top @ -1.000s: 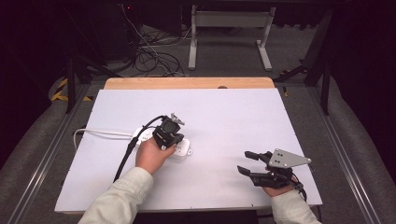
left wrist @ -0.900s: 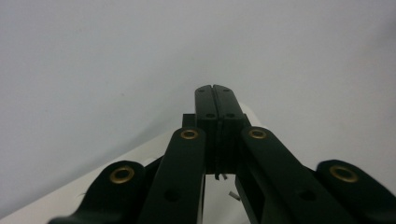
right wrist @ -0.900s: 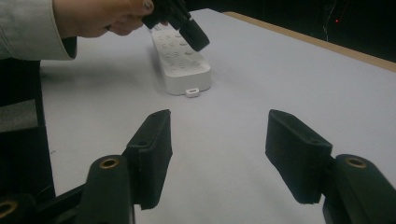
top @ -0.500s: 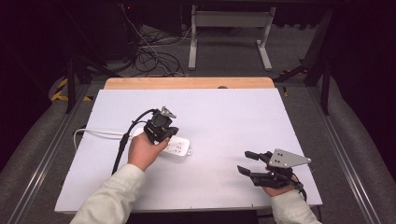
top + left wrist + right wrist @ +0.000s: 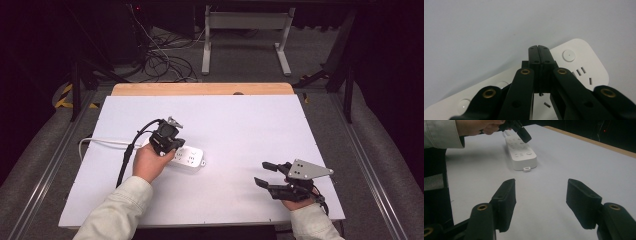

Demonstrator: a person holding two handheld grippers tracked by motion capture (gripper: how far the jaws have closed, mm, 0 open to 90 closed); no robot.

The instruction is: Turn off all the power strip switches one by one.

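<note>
A white power strip [image 5: 190, 158] lies flat on the white table top [image 5: 240, 125], left of centre. My left gripper [image 5: 172, 146] hovers just above the strip's left half, its jaws pressed together with nothing between them. In the left gripper view the shut gripper [image 5: 539, 53] points down at the power strip [image 5: 584, 65], near a round button and some socket slots. My right gripper [image 5: 261, 173] rests low at the front right, open and empty. In the right gripper view its open gripper [image 5: 544, 202] faces the power strip [image 5: 521, 155], with the left gripper [image 5: 524, 135] above it.
The strip's white cord [image 5: 105, 142] runs left off the table edge. A wooden strip [image 5: 200, 89] borders the table's far edge. Cables [image 5: 165, 60] and a metal frame [image 5: 245, 30] stand on the floor beyond. Bare table lies between the two grippers.
My left gripper has lifted and drifted a little left over the power strip. The strip and my right gripper have stayed put.
</note>
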